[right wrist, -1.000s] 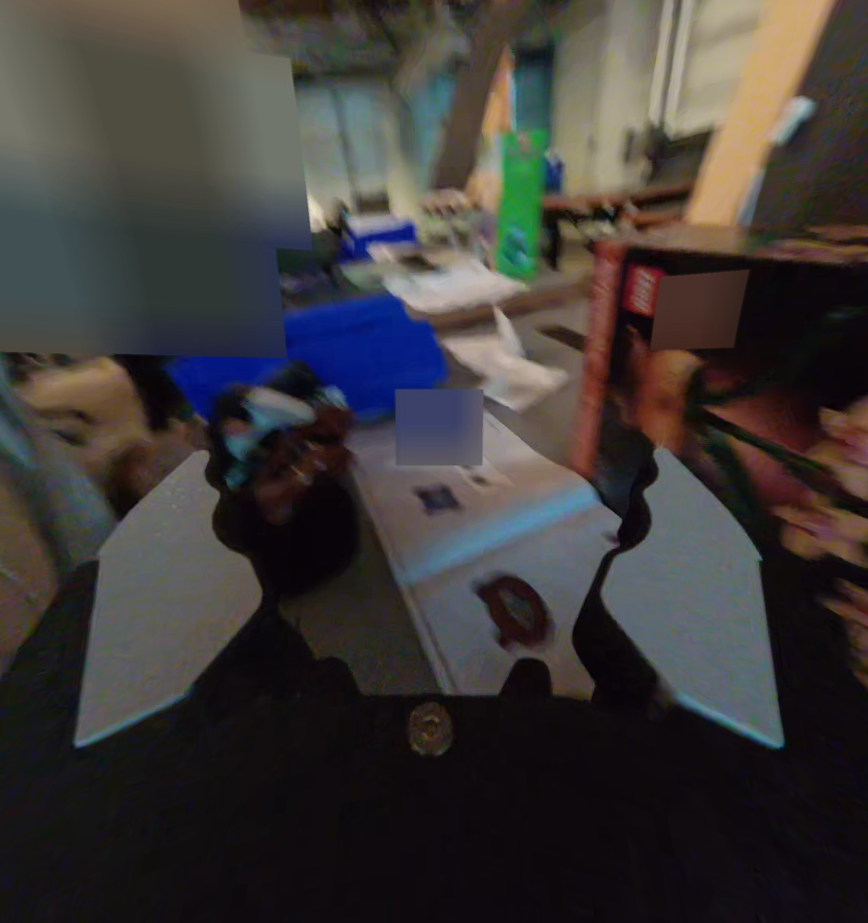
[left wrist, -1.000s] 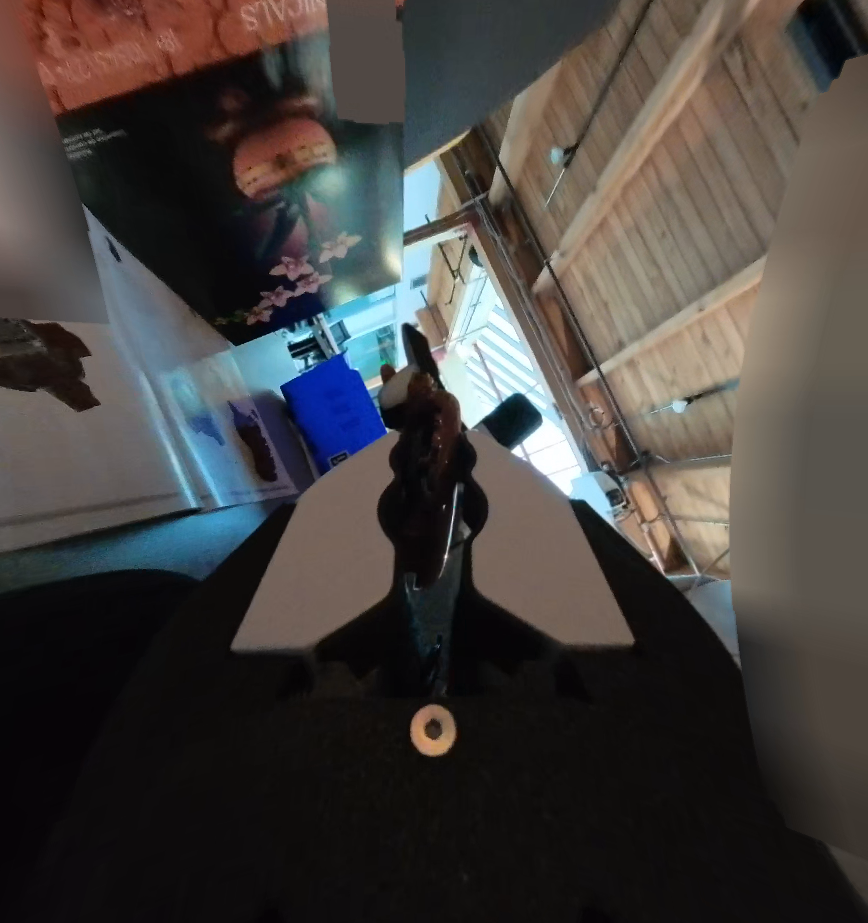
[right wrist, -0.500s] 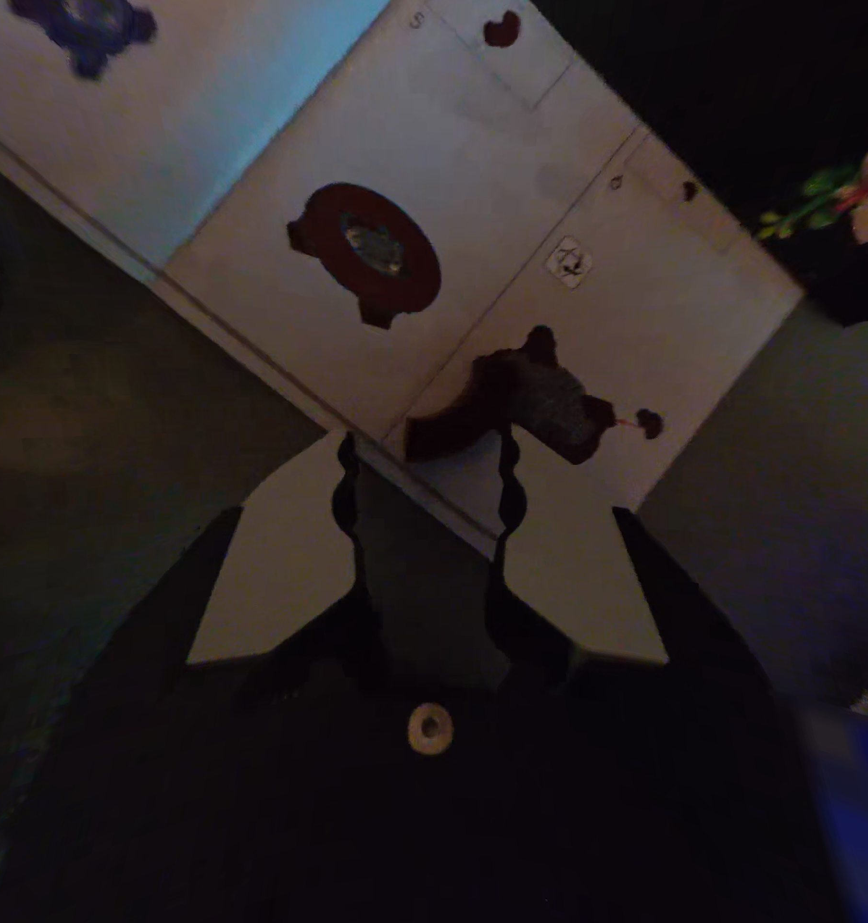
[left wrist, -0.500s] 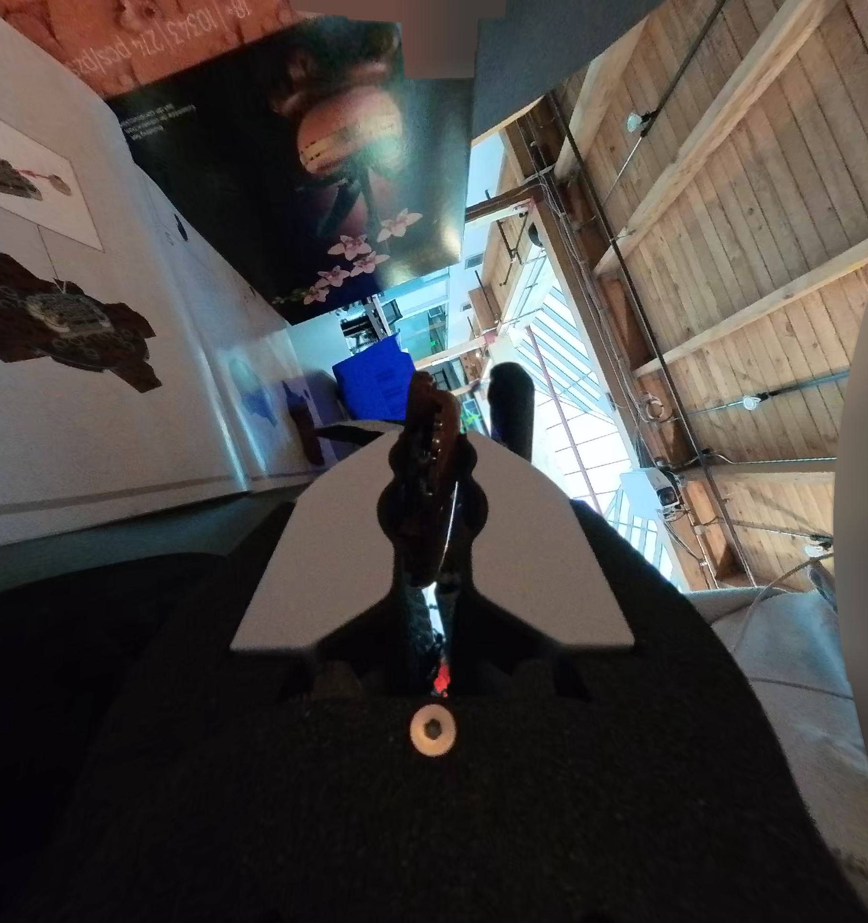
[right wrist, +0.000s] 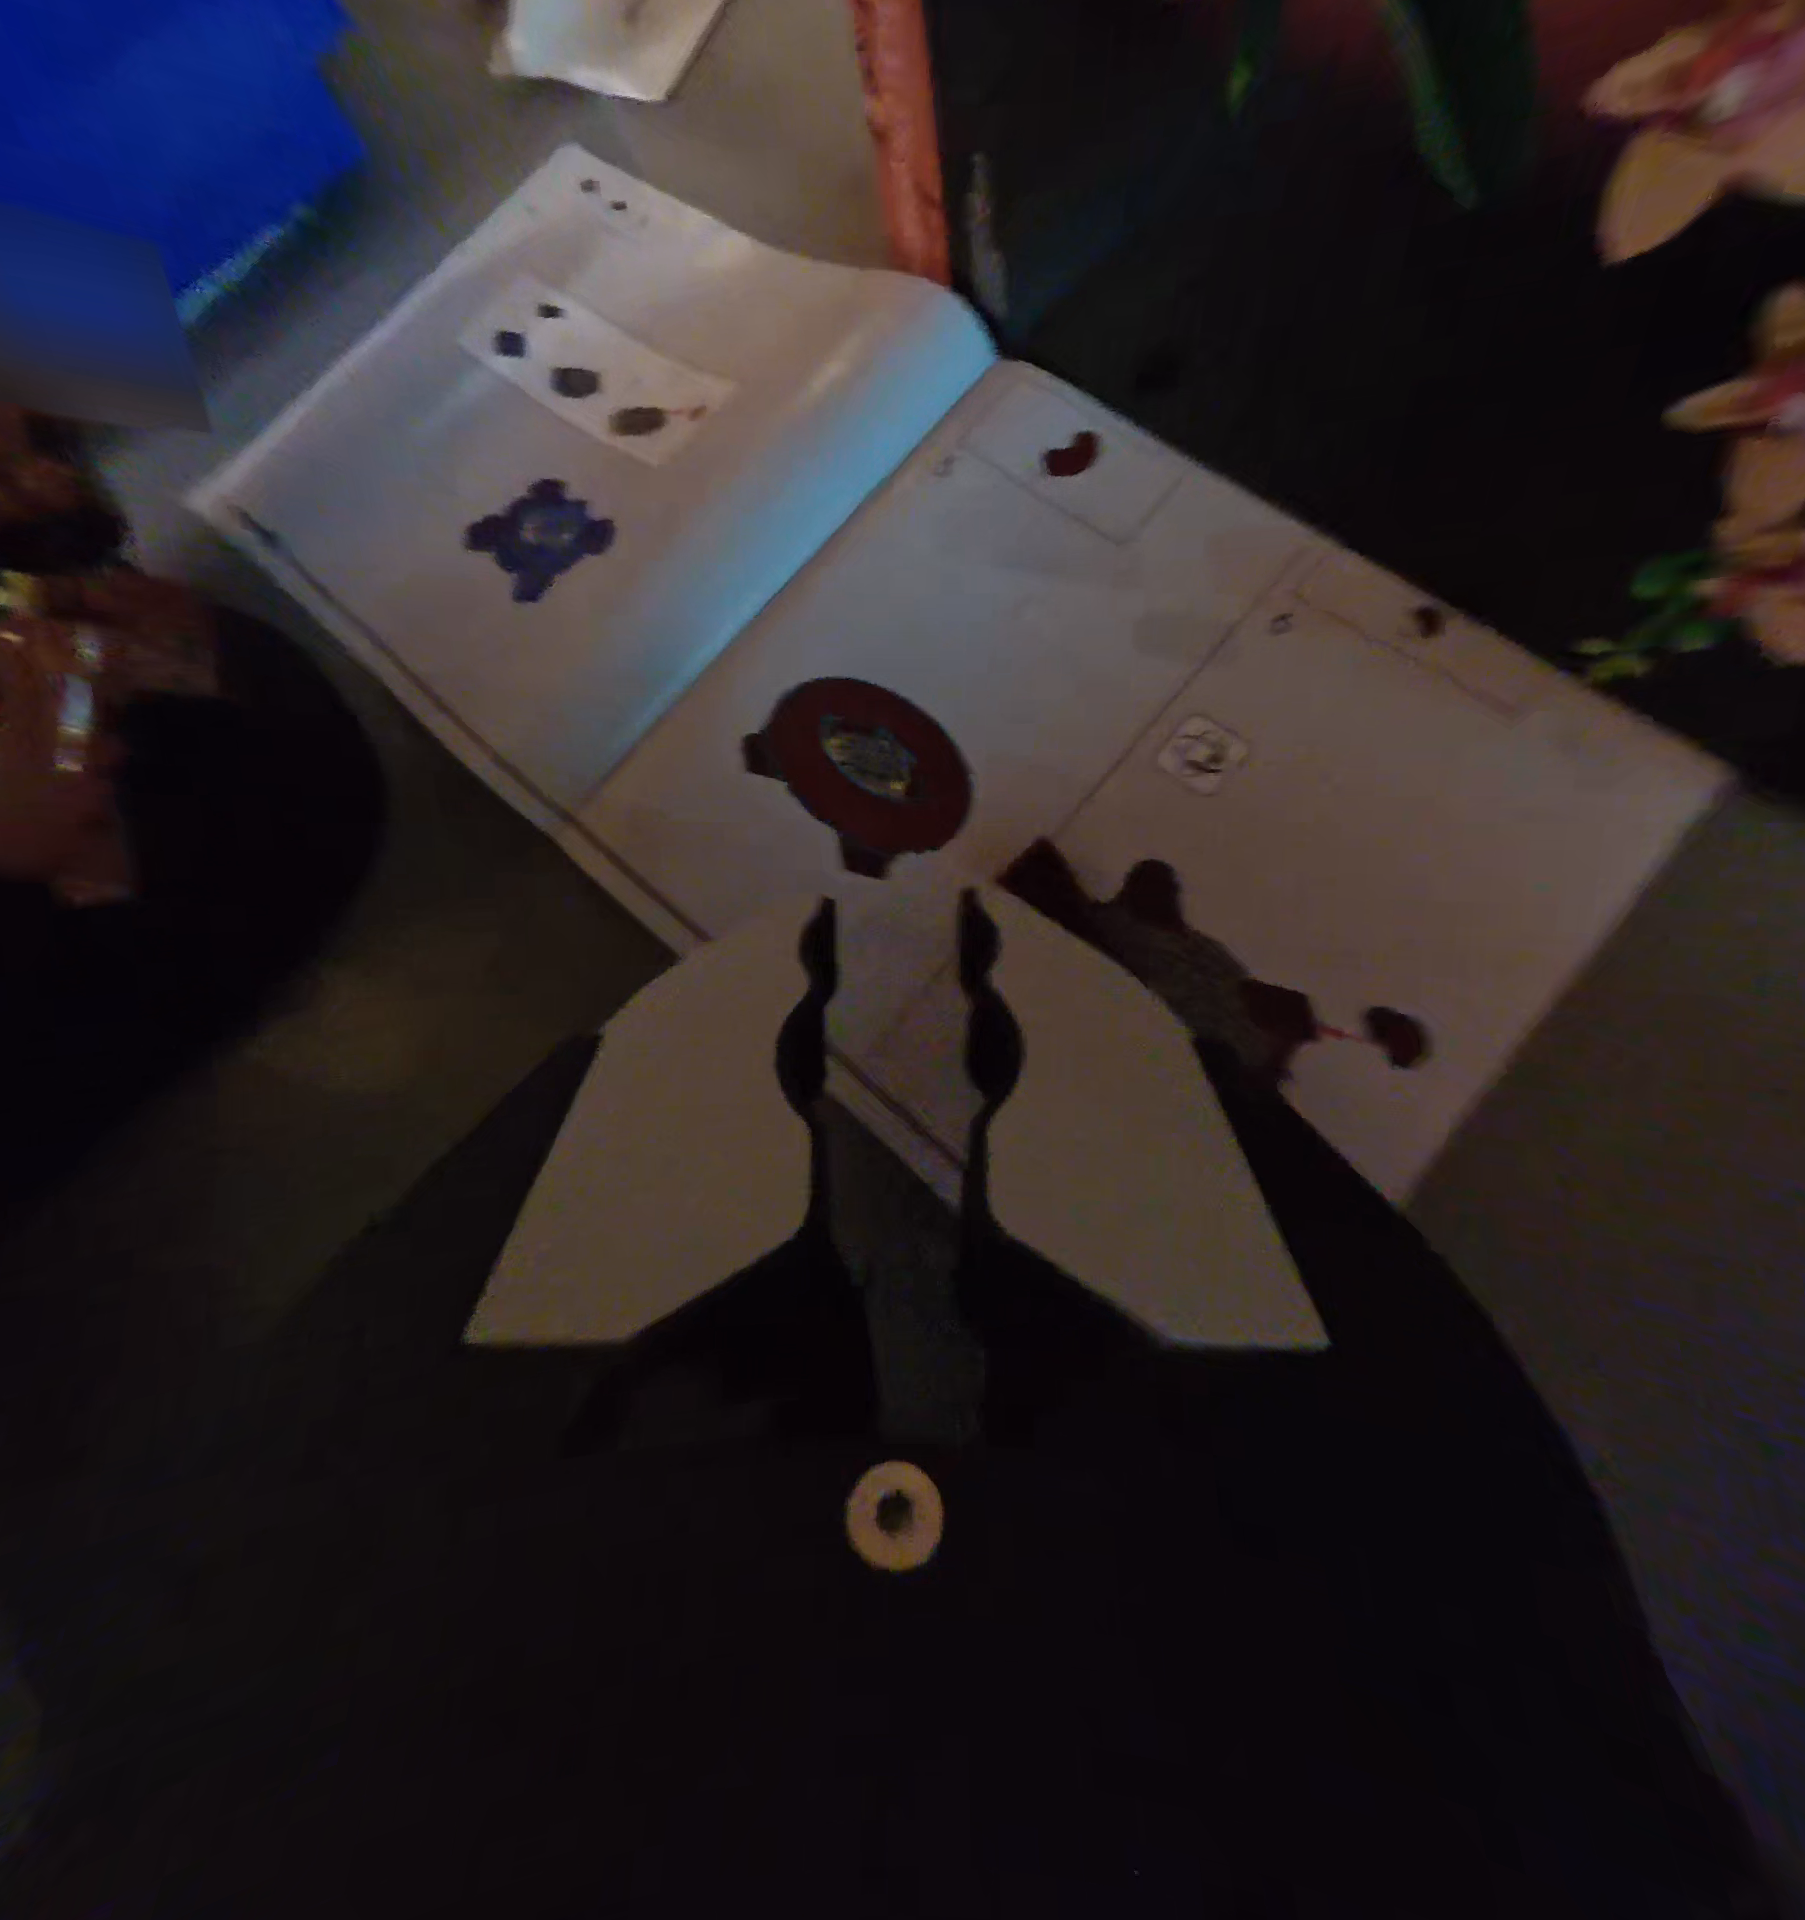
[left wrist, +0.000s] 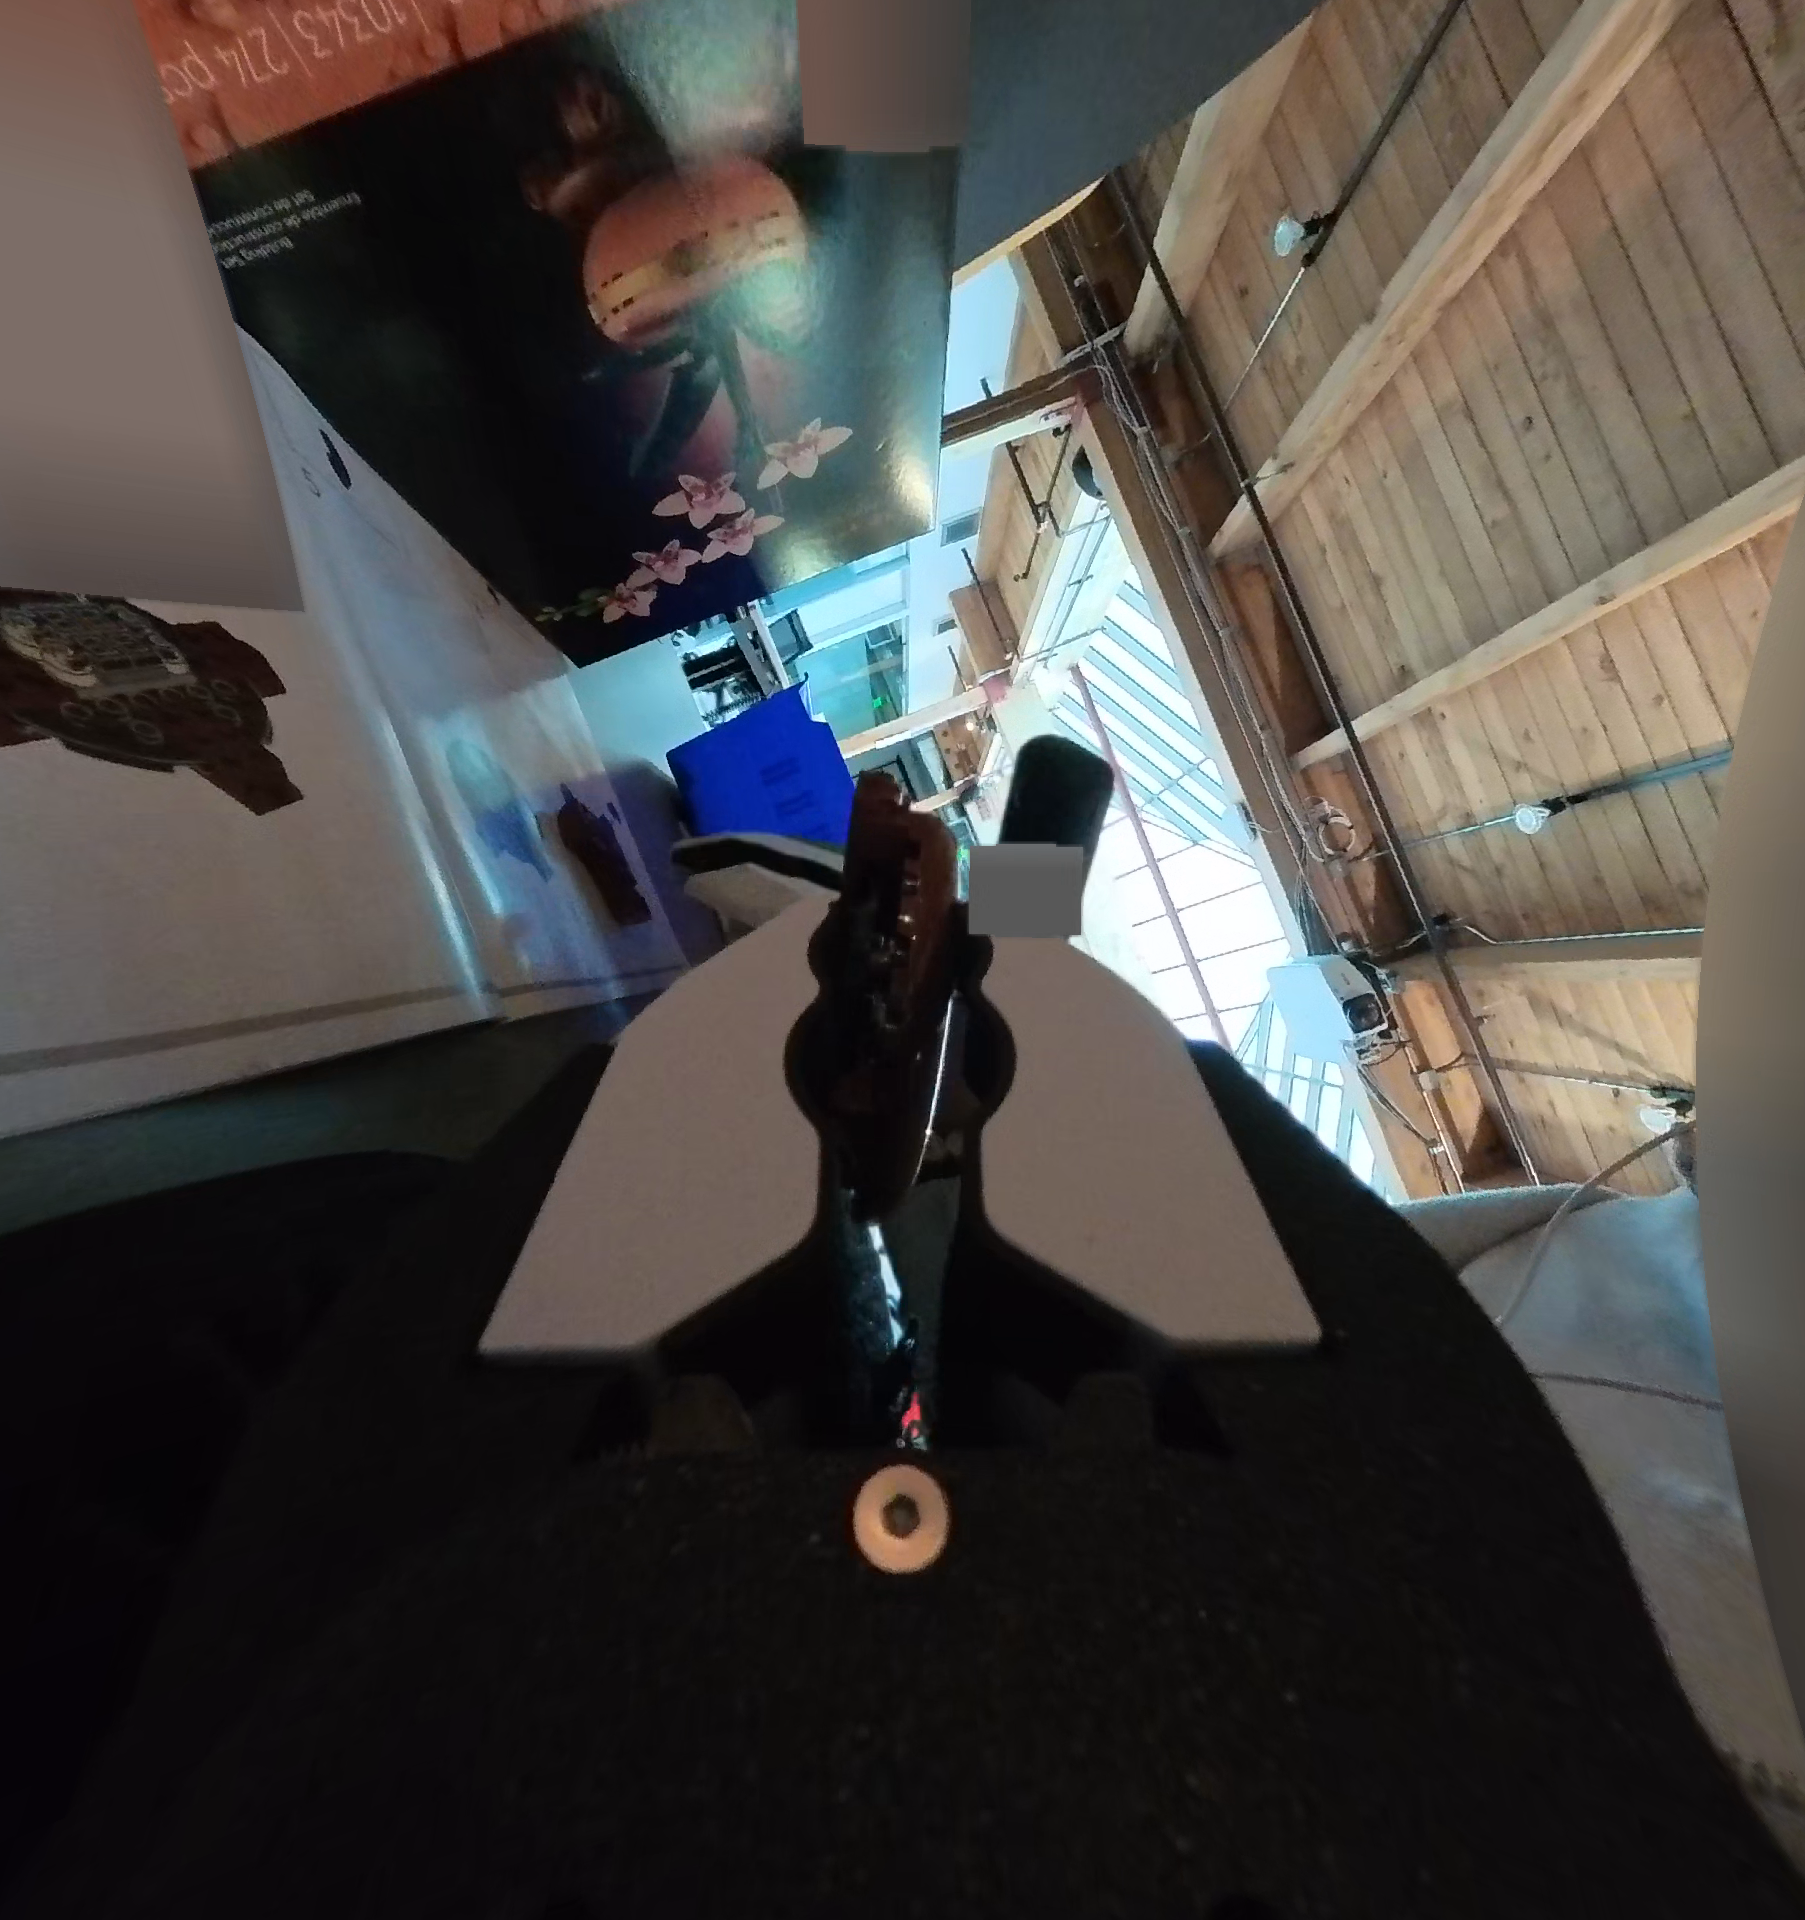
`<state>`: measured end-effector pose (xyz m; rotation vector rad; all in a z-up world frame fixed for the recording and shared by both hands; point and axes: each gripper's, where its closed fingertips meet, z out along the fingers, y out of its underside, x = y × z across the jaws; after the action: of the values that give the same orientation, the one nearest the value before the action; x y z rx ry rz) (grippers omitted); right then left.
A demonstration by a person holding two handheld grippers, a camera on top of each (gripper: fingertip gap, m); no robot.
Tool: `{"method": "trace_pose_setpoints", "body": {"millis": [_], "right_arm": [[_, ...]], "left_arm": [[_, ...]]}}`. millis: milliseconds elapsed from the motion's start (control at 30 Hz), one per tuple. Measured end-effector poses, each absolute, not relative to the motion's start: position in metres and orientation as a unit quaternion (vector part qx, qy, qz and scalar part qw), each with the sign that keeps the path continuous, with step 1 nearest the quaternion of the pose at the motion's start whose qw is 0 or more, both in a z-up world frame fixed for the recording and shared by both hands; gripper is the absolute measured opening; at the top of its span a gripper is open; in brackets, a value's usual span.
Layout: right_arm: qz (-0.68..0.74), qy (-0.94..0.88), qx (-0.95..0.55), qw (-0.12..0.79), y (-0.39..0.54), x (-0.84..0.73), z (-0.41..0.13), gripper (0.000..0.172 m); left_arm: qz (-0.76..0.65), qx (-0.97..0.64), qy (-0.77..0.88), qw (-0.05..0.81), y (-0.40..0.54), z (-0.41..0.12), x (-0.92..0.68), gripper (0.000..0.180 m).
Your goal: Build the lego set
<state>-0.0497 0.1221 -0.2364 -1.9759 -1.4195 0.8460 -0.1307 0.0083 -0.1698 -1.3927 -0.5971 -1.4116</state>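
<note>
The left tool (left wrist: 893,997) is pointing up toward a wooden ceiling (left wrist: 1449,468), its fingers pressing on a dark brown brick-built piece (left wrist: 893,935) that is sticking out past the tips. Left of it an open booklet (left wrist: 150,883) is lying on the table, with a dark picture box (left wrist: 617,364) and a blue bin (left wrist: 763,779) beyond.

The right tool (right wrist: 898,997) is hovering over the same booklet (right wrist: 1033,644), its fingers standing a narrow way apart with apparently nothing between them, though the view is blurred. To its left, the brown piece (right wrist: 36,665) is showing in the other tool; the box (right wrist: 1397,312) is lying ahead to its right.
</note>
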Motion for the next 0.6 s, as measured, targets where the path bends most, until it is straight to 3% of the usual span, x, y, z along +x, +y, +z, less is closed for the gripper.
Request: {"method": "trace_pose_setpoints", "body": {"millis": [67,167,333,400,467,533,600], "right_arm": [[0.237,-0.549,-0.735,0.32,0.132,-0.038,-0.238,0.041],[0.139,-0.574,-0.736,0.331,0.134,-0.024,-0.254,0.042],[0.13,-0.561,-0.754,0.315,0.133,-0.028,-0.269,0.029],[0.116,-0.569,-0.746,0.327,0.136,-0.028,-0.27,0.01],[0.114,-0.576,-0.742,0.325,0.137,-0.029,-0.269,0.009],[0.195,-0.562,-0.75,0.29,0.124,-0.039,-0.266,0.008],[0.38,-0.496,-0.75,0.216,0.099,-0.059,-0.247,0.008]], "left_arm": [[-0.587,-0.578,-0.248,0.511,0.008,-0.17,-0.131,0.019],[-0.589,-0.576,-0.25,0.509,0.009,-0.17,-0.131,0.019],[-0.59,-0.579,-0.247,0.506,0.009,-0.171,-0.13,0.019],[-0.591,-0.576,-0.248,0.507,0.009,-0.17,-0.131,0.019],[-0.591,-0.576,-0.249,0.508,0.009,-0.17,-0.131,0.019],[-0.591,-0.575,-0.249,0.508,0.009,-0.17,-0.131,0.019],[-0.592,-0.573,-0.249,0.509,0.009,-0.17,-0.131,0.019]]}}
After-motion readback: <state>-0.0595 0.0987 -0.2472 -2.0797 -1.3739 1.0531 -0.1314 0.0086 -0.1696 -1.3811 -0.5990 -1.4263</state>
